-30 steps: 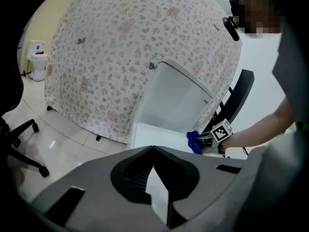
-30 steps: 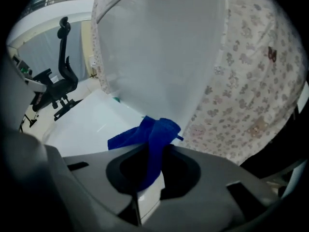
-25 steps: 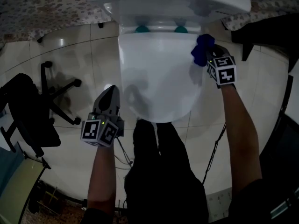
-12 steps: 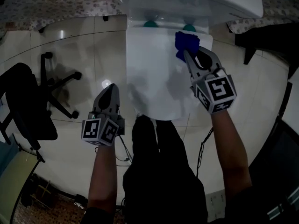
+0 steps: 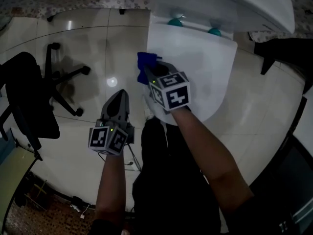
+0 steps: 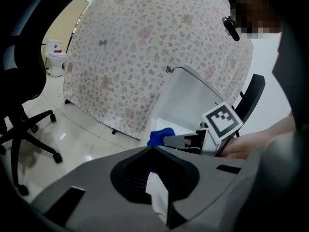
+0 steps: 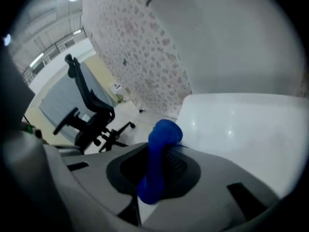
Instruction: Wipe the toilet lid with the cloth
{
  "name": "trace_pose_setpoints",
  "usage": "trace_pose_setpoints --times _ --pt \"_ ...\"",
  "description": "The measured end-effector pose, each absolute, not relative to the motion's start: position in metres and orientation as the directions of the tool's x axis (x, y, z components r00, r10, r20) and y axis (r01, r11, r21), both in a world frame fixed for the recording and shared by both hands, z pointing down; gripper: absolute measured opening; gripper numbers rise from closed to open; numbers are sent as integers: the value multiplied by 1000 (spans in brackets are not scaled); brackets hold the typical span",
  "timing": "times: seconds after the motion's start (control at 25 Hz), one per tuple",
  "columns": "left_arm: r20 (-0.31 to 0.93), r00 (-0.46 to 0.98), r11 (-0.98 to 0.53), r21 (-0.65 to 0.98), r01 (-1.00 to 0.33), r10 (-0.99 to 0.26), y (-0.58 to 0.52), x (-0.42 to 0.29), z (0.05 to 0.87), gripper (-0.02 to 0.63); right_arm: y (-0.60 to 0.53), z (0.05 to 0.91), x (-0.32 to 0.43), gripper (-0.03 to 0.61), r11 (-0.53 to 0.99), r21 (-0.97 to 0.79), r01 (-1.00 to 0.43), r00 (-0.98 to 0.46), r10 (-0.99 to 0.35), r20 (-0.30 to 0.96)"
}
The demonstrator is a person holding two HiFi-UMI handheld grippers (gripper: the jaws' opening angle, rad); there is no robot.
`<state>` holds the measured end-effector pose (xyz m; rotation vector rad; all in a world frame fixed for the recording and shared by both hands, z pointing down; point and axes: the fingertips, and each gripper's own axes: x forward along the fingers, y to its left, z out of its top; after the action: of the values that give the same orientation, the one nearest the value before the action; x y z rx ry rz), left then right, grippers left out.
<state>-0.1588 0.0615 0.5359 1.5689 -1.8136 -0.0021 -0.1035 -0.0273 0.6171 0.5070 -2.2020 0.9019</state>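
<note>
- Your right gripper (image 5: 148, 74) is clamped on the blue cloth (image 5: 145, 61); in the right gripper view the cloth (image 7: 157, 164) fills the gap between the jaws.
- The cloth is bunched into a strip. Its long axis runs along the jaws, and its rounded end sticks out past the tips.
- In the head view that free end points up and to the left. It sits at the left edge of the toilet lid (image 5: 200, 67), partly over the floor (image 5: 88, 48).
- The lid lies flat and closed. Its long axis runs from the two teal hinge caps by the tank (image 5: 220, 4) down to the rounded front end near your legs.
- Your left gripper (image 5: 120, 95) is closed with nothing in it; the left gripper view shows the jaw tips meeting. It hangs over the floor just left of the lid's front, pointing away from you.
- Half a second ago the right gripper held the cloth at the back right of the lid, near the hinge caps. It has since crossed the lid to the left edge.
- The left gripper has barely moved.
- An office chair (image 5: 29, 106) stands well off to the left.
</note>
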Motion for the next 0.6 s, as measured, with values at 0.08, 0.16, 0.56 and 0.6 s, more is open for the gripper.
trace_pose_setpoints --times 0.08,0.16,0.56,0.6 --pt "515 4 262 444 -857 -857 65 -160 540 -9 -29 639 -89 52 710 -379 -593 -612 -93 785" --pt "521 9 265 450 -853 -854 65 -160 542 -9 -31 645 -79 52 736 -352 -578 -597 -88 797" --pt "518 81 198 461 -865 -852 43 -133 543 -9 -52 635 -1 54 811 -239 -534 -573 -139 807" --pt "518 88 193 464 -865 -851 41 -131 544 -9 -56 635 13 54 810 -220 -543 -561 -156 813"
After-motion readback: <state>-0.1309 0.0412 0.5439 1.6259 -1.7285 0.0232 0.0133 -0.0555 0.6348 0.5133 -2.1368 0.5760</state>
